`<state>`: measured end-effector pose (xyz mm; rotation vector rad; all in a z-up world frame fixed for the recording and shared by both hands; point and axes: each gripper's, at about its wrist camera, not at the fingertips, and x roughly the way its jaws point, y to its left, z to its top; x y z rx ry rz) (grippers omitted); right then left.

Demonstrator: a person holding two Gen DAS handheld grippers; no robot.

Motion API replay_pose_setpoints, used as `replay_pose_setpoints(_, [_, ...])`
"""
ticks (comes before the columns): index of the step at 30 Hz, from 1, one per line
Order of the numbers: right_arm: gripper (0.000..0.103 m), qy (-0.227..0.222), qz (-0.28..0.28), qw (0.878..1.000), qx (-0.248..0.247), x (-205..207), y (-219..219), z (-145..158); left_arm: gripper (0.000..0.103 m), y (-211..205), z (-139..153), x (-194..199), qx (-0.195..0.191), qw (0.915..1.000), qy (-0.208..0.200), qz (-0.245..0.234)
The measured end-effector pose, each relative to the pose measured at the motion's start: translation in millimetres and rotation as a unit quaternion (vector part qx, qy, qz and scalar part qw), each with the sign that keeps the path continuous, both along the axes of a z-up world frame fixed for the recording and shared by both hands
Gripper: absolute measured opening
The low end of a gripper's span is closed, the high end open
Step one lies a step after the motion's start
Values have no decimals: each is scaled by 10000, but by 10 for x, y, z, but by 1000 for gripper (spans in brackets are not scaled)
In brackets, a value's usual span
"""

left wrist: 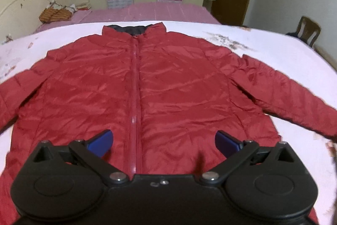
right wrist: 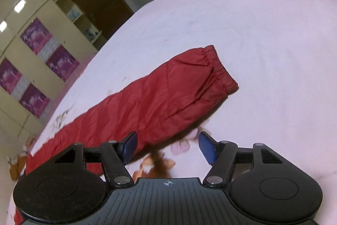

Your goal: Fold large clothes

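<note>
The bed [left wrist: 273,39], under its pale floral sheet, carries the whole job, and from where I stand nothing is folded yet. The red puffer jacket [left wrist: 168,81] lies flat on it, front up, zipped, collar toward twelve o'clock, both sleeves spread out to nine and three. The right sleeve [right wrist: 168,94] runs straight, its elastic cuff [right wrist: 221,69] toward one o'clock. The left gripper [left wrist: 164,143] hovers over the hem at six o'clock, fingers wide apart, empty. The right gripper [right wrist: 167,146] is beside the sleeve, fingers partly apart, gripping nothing. I'd say every fold remains.
</note>
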<state>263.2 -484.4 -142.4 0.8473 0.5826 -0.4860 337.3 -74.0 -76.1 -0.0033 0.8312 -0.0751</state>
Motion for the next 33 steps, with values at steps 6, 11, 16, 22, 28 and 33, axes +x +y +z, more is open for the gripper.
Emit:
replay_pose_setpoints(6, [42,-169,-233,9992,-265,118,-30,-5,103,48,-46,292,272,9990,258,260])
replay_pose_setpoints(11, [8,10,43,9960,-891,391,95,150,103,405,83,293,256,9980,-21,576])
replay_pose_setpoints(16, [7,-550,887,9754,-1944,791,630,636,103,878,110,330,397,9952,-23,892])
replay_pose_setpoints(22, [7,-1085,2730,9221,-2520,1223,1966,1007,101,1495,76,365,-56,9945,-26,1048])
replay_pose_setpoints(28, [7,-870,4256,8602,-2673,1445,3412,864,93,1975,87,353,-331,9924,-134,1178])
replay_pose_setpoints(33, [7,-572,5261,8024,-2758,1445,4372,493,95,2430,99,307,-621,9872,-246,1449])
